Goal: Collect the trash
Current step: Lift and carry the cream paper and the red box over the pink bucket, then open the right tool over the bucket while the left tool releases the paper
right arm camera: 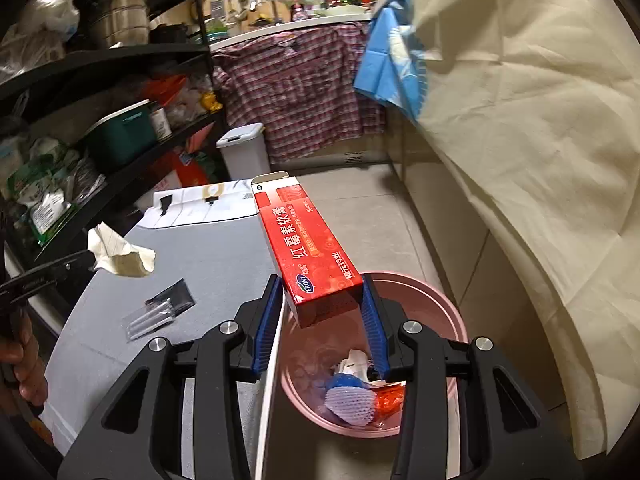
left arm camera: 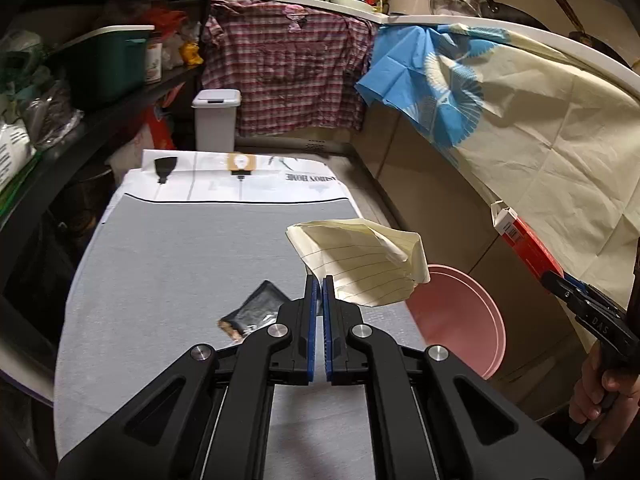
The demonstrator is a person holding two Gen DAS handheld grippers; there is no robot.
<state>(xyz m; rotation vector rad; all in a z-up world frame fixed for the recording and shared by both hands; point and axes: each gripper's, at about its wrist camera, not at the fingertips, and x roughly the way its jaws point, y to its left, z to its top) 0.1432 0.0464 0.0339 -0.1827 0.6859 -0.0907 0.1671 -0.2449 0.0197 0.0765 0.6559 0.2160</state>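
Left wrist view: left gripper (left arm camera: 321, 286) with jaws pressed together on a corner of the crumpled lined paper (left arm camera: 362, 266), lifted clear of the grey worktop (left arm camera: 180, 264) and hanging over its right edge, just left of the pink basin (left arm camera: 460, 316) on the floor. Black wrapper (left arm camera: 256, 310) lying flat on the worktop, left of the jaws, further from the basin than the paper. Beyond the basin to the right, the red carton (left arm camera: 528, 246) in the right gripper (left arm camera: 560, 286), a hand (left arm camera: 600, 392) on its handle.

Right wrist view: right gripper (right arm camera: 322, 296) with jaws clamped on the lower end of the red carton (right arm camera: 304, 248), tilted upward and away, directly above the pink basin (right arm camera: 452, 316). Already in the basin: a blue-and-white foam net (right arm camera: 348, 400) and orange scraps (right arm camera: 388, 398). Paper (right arm camera: 120, 254) up to the left of the basin, over the worktop (right arm camera: 224, 264).

Step in hand, by judgement: carrying two pieces to the basin, carton ready for dropping. Next move: parting the right jaws over the basin, then bringing the paper rightward past the worktop edge before release. In the way: the right gripper occupying the space above the basin; risk of light paper drifting onto the floor. Still to collect: black wrapper and a clear sleeve (right arm camera: 150, 320) on the worktop.
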